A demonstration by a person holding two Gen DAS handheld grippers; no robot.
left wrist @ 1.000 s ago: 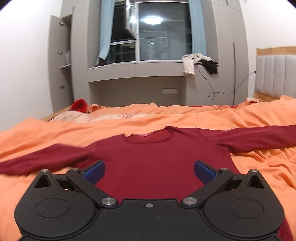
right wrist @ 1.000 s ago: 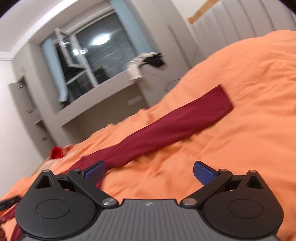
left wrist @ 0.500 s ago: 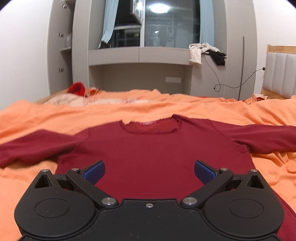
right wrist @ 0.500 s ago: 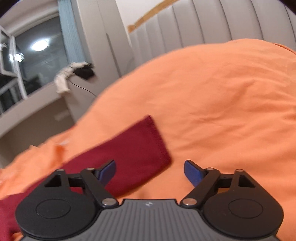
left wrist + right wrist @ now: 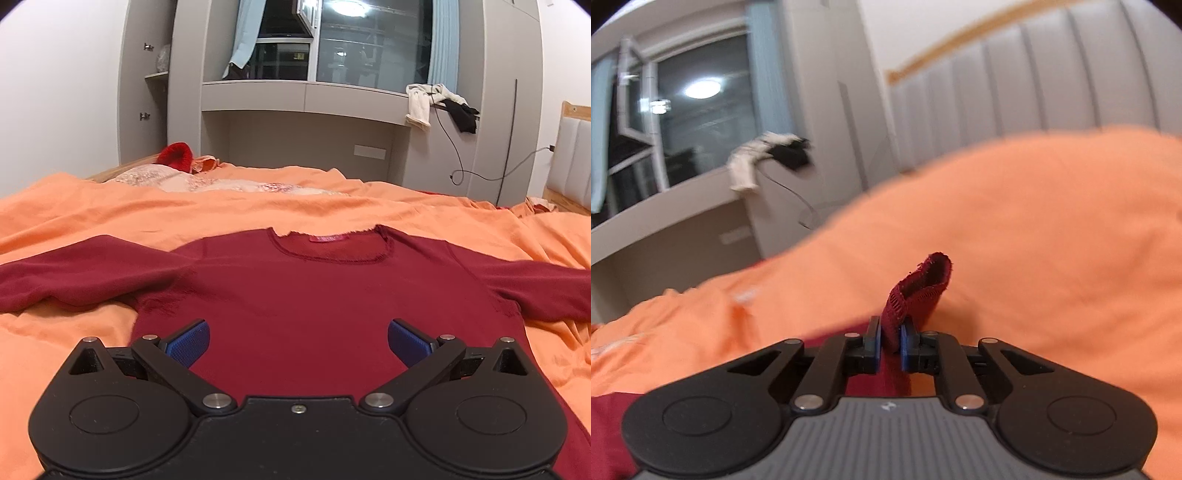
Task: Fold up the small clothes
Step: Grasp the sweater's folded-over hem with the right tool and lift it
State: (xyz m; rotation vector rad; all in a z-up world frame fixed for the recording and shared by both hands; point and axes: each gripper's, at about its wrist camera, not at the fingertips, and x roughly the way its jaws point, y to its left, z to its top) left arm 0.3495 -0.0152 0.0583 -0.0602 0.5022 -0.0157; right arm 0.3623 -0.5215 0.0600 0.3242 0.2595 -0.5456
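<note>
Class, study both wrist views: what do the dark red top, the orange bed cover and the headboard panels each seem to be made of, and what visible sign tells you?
Dark red top: seemingly knitted fabric, matte; ribbed loops show at the cuff pinched in the right gripper.
Orange bed cover: probably thin woven cloth, matte; soft creases.
Headboard panels: apparently padded upholstery, smooth grey; leather or fabric, unclear.

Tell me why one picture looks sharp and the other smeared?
Left wrist view: crisp, the sweater clear, though the fisheye bends the walls. Right wrist view: background and blanket blurred as if by motion; only the right gripper and the pinched sleeve stay sharp.
</note>
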